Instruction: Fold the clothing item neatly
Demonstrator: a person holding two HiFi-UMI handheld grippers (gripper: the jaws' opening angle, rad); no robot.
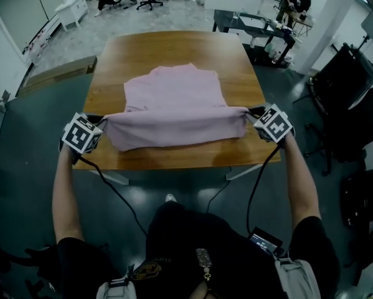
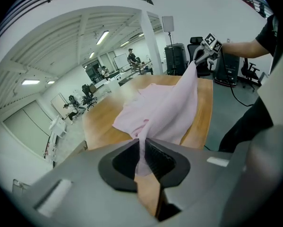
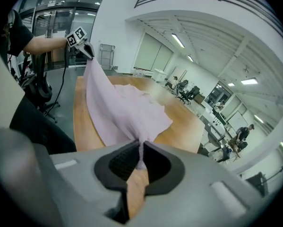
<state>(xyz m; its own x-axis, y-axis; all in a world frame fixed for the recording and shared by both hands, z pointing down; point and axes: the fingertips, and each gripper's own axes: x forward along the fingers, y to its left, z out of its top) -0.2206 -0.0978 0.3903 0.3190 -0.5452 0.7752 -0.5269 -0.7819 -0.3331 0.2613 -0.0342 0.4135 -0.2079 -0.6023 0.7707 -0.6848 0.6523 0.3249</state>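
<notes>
Nearest, at the bottom of the head view, is the person's black-clad torso point(image 1: 198, 254), with forearms point(image 1: 65, 192) running up each side of the frame. Left gripper point(image 1: 103, 123) sits at mid left and right gripper point(image 1: 249, 112) at mid right, roughly level with each other over the lower part of the wooden worktop point(image 1: 174, 45). Between them one edge of the pink shirt point(image 1: 174, 104) is lifted and stretched taut. The rest of it lies on the wood at centre frame. In the left gripper view the left fingers point(image 2: 160, 159) are almost closed, pinching a bunched corner of the cloth. In the right gripper view the right fingers point(image 3: 122, 161) are likewise nearly shut on the other corner. Black cables point(image 1: 111, 192) hang from both grippers.
</notes>
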